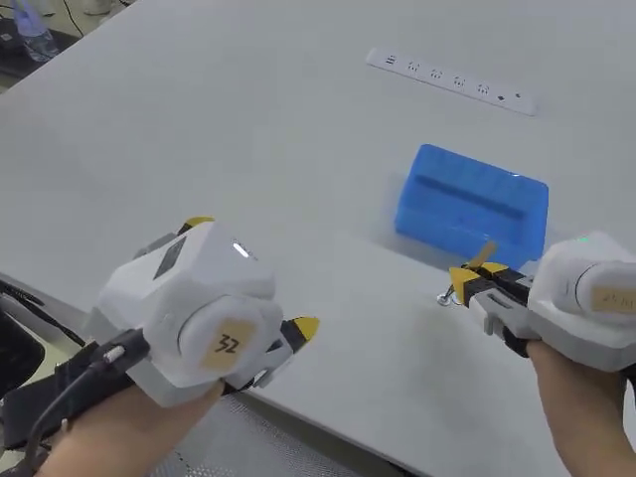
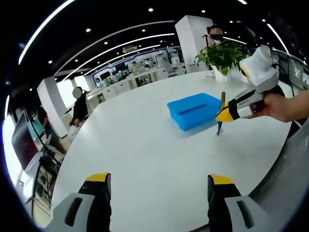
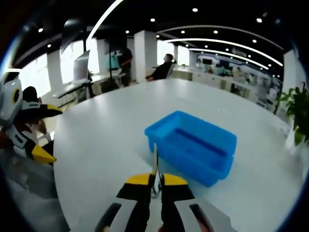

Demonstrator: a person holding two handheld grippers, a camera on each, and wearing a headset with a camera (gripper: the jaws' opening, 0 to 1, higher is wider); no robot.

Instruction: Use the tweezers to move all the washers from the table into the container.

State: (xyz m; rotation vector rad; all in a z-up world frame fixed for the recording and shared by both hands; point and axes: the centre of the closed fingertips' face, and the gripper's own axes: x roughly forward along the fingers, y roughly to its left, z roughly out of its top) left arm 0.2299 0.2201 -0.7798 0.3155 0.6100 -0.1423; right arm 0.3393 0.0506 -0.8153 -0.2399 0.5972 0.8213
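Blue container point(image 1: 472, 204) near tweezers point(image 3: 154, 157) tip | right tool point(image 3: 155, 179) clamped on tweezers | left tool point(image 2: 157, 181) wide, empty

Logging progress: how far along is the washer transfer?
Done: nothing evident; the blue container looks bare inside. In hand: right tongs shut on the tweezers, tips down at the table beside it, by a small metal piece, maybe a washer. Left tongs open, empty. Left: the transfer itself.
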